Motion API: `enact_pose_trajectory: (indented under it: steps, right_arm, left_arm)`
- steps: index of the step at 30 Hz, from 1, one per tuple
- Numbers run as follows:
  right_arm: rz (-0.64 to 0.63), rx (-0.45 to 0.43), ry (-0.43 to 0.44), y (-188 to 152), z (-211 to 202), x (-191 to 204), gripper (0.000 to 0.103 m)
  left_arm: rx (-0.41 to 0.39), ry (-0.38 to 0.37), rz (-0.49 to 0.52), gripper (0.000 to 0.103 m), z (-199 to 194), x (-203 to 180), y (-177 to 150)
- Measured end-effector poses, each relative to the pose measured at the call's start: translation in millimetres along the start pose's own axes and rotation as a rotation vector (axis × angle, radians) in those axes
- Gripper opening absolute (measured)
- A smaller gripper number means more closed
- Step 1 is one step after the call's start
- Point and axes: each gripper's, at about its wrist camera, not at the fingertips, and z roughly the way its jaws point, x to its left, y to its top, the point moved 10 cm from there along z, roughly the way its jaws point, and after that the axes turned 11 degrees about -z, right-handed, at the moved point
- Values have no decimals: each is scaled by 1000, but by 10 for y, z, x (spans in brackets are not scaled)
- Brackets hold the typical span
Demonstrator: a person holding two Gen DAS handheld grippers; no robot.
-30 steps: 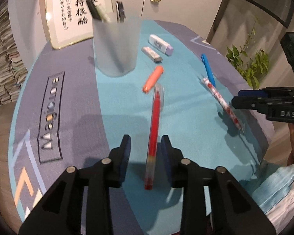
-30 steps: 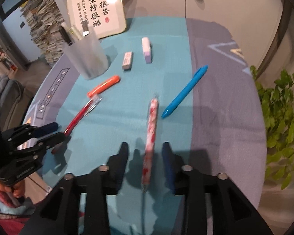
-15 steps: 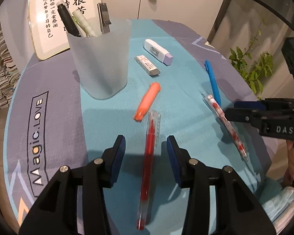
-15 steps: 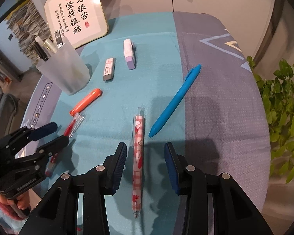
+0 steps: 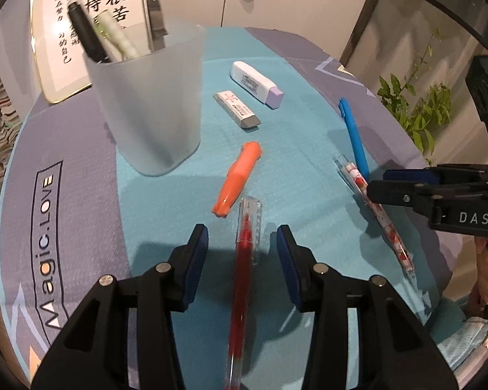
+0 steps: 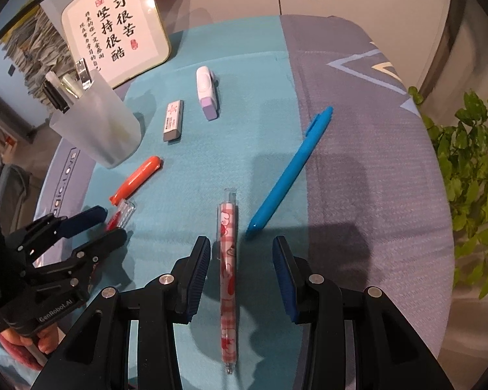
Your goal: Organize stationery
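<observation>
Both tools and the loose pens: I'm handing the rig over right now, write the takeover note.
Left tool: open, straddling the red pen, not gripping it.
Right tool: open, straddling the patterned pen, not gripping it.
On the mat: orange highlighter, blue pen, eraser, correction tape.
Done: the frosted cup already holds a few pens.
Left: close on each pen, drop both into the cup, then the blue pen and highlighter; where the eraser and correction tape belong is unclear.

Round table's teal-grey cloth (image 6: 358, 149) with pens (image 6: 289, 172), erasers (image 6: 173, 121), frosted cup (image 6: 97, 130), framed calligraphy (image 6: 117, 32).
</observation>
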Motion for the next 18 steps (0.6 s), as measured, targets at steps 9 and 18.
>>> enact_pose_trajectory:
  steps: [9, 18]
  right_arm:
    - [-54, 37, -8, 59, 176, 157, 40]
    - [-62, 3, 1, 111, 198, 224, 11]
  left_arm:
    - [0, 32, 53, 29, 21, 13, -8]
    - [1, 64, 107, 12, 69, -60, -1]
